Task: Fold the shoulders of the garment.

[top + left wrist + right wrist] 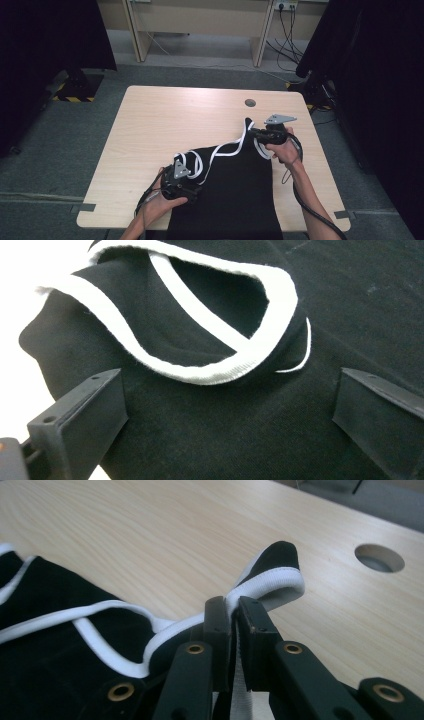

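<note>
A black garment (235, 185) with white trim lies on the near half of the wooden table (165, 120) and hangs over its front edge. My right gripper (254, 133) is shut on a white-trimmed strap (272, 582) of the garment, and the strap's tip sticks out past the jaws, lifted off the wood. My left gripper (190, 186) rests at the garment's near left corner. In the left gripper view its jaws stand wide apart over black cloth (225, 430), just below a loop of white trim (210, 375), so the left gripper (231, 374) is open.
A round cable hole (250, 103) sits in the table's far right part, close beyond the right gripper. A pale desk (200, 20) with hanging cables stands behind the table. Dark curtains (45, 35) flank both sides.
</note>
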Demonstrator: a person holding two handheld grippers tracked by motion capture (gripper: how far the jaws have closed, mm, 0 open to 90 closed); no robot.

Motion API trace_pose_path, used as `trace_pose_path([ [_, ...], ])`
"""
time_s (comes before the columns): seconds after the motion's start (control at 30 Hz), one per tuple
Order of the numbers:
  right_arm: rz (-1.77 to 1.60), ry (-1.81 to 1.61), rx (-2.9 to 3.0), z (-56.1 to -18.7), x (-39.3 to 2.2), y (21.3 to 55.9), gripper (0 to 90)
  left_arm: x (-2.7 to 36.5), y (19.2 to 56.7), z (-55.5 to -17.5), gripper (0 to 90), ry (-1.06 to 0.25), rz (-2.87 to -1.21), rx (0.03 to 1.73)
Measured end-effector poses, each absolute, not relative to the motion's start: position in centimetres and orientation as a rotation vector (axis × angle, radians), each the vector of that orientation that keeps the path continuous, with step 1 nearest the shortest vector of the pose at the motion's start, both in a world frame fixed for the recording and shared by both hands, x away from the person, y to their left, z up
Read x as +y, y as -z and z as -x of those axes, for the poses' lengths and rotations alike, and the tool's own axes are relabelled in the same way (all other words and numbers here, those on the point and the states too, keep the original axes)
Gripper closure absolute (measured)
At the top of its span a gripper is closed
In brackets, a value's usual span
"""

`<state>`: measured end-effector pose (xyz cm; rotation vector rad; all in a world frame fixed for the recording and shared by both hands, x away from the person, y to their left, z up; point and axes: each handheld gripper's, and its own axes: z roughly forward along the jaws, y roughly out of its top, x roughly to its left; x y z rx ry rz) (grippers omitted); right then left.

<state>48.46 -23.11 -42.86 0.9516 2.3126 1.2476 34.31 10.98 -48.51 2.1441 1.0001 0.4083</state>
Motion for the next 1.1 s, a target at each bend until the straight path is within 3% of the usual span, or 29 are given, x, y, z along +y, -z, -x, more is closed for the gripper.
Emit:
trace_pose_path([
  [0.33,-0.83,-1.331,2.336,-43.8,-23.0,43.5,79.3,11.0,48.5,-34.3,0.0,-0.408,-2.144,1.0],
  [0.5,-0.844,-1.372,2.341,-42.1,-23.4,43.6,66.9,11.0,48.5,-34.3,0.0,-0.408,-2.144,1.0],
  [0.8,-0.85,-1.322,2.355,-42.0,-22.7,43.0,52.9,11.0,48.5,-34.3,0.0,-0.408,-2.144,1.0],
  [1.1,-0.824,-1.243,2.463,-41.5,-20.1,43.5,49.2,11.0,48.5,-34.3,0.0,-0.409,-2.145,1.001],
])
